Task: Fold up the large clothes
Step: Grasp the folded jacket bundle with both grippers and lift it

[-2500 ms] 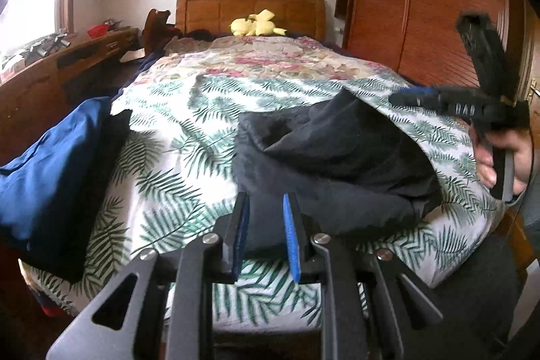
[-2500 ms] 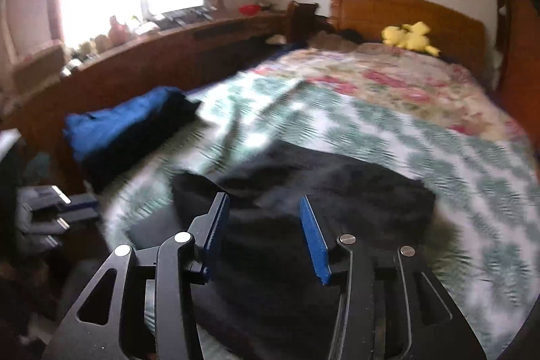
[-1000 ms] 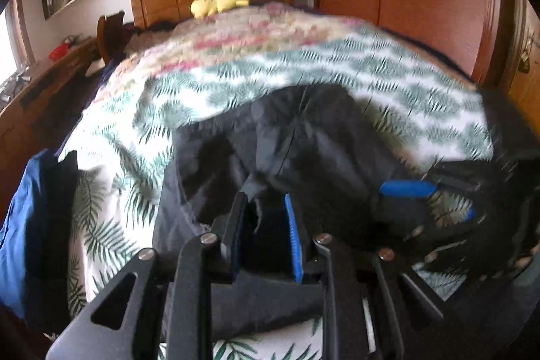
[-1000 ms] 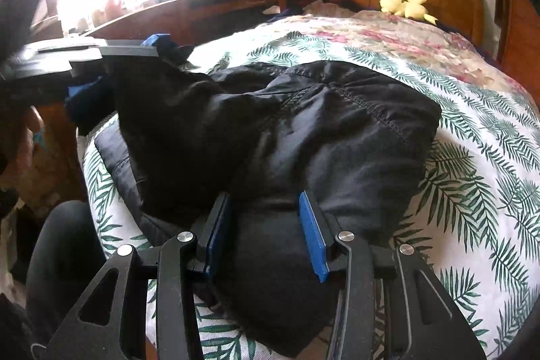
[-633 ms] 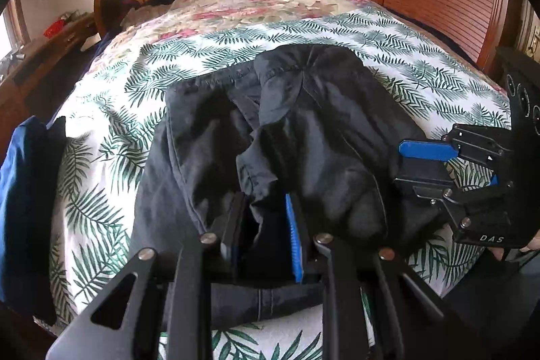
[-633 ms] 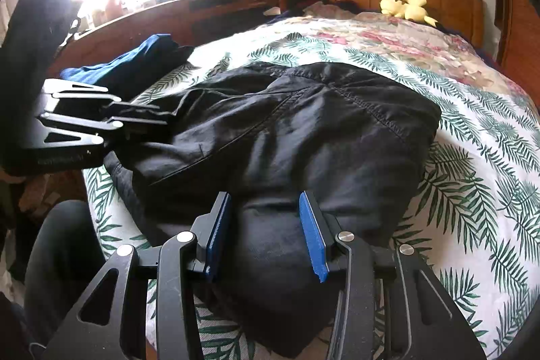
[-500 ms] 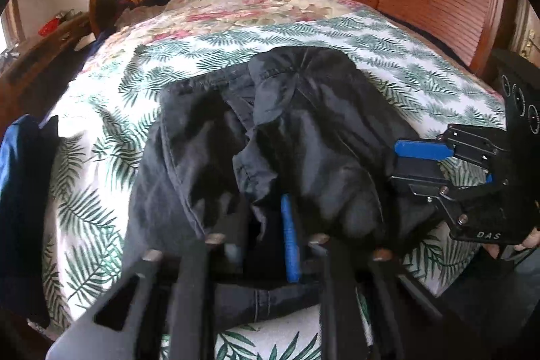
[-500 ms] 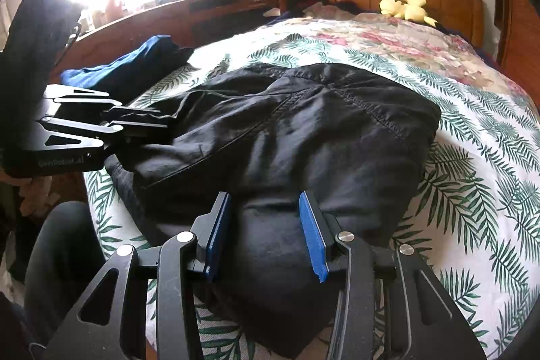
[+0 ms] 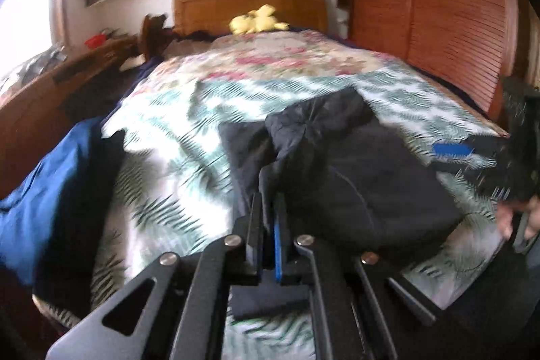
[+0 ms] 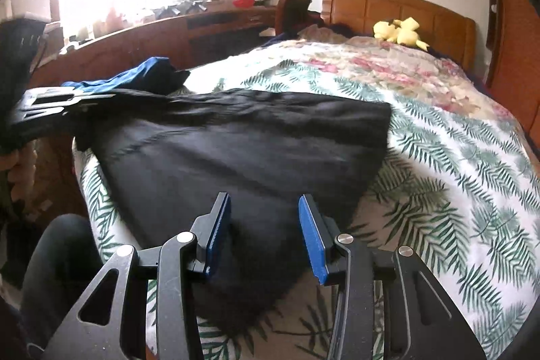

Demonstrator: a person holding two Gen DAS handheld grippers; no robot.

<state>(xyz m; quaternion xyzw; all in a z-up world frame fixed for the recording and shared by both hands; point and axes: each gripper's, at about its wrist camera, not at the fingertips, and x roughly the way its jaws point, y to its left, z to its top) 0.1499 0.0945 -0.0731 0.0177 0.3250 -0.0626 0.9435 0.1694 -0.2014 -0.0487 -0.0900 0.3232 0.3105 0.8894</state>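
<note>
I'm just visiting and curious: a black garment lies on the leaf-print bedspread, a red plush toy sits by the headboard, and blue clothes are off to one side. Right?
Almost. The plush toy is yellow, not red, as the right wrist view shows. The black garment, leaf-print bedspread and blue clothes are as you say.

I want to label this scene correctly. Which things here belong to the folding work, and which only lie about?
Belong to the job:
- black garment
- left gripper, shut on the garment's edge
- right gripper, open over the garment

Only lying about:
- blue clothes
- yellow plush toy
- leaf-print bedspread
</note>
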